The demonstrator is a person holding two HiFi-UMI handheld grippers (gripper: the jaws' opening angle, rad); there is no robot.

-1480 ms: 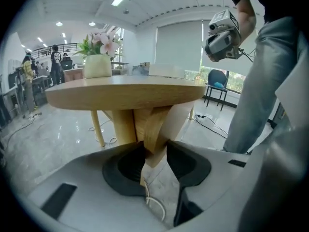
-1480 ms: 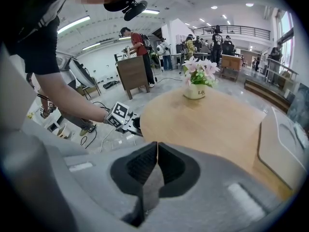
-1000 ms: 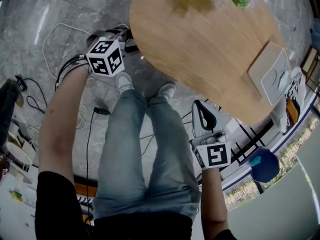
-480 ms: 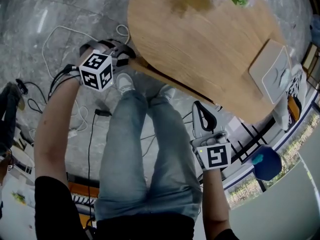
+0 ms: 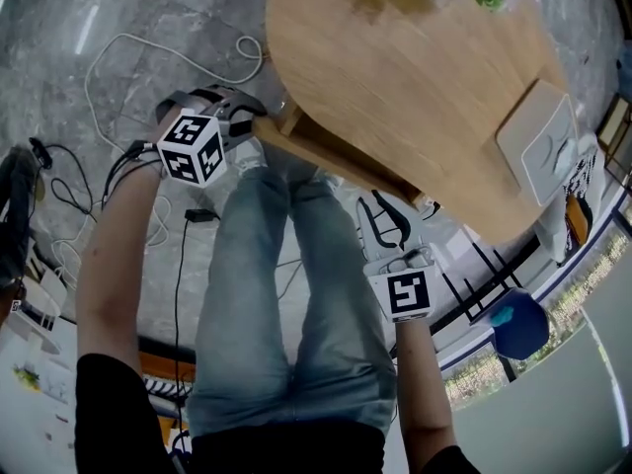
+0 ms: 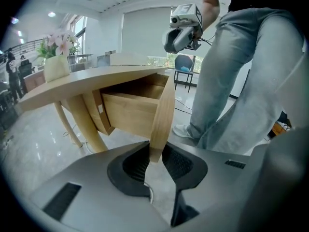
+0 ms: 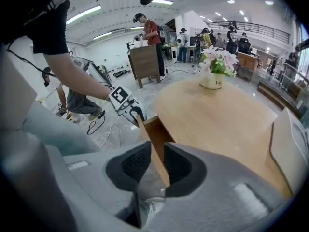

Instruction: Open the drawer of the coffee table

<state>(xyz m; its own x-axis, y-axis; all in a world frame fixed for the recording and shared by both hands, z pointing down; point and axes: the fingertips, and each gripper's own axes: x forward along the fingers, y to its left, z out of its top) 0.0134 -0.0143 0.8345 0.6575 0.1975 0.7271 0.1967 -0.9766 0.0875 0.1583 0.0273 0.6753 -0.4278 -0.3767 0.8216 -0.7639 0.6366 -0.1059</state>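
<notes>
Clamps drawer front (image 6: pixel 161 111) in left gripper (image 6: pixel 155 159) jaws, eleven o'clock. Straddles it with right gripper (image 7: pixel 153 166) jaws, just opened apart, three o'clock.

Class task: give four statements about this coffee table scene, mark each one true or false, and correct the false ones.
1. The drawer of the coffee table stands partly open. True.
2. The left tool is clamped on the drawer front. True.
3. The right tool has its jaws pressed together. False: they have just been opening and stand apart, with the drawer front's end showing between them.
4. The flower pot stands on the floor. False: it stands on the table top.
</notes>
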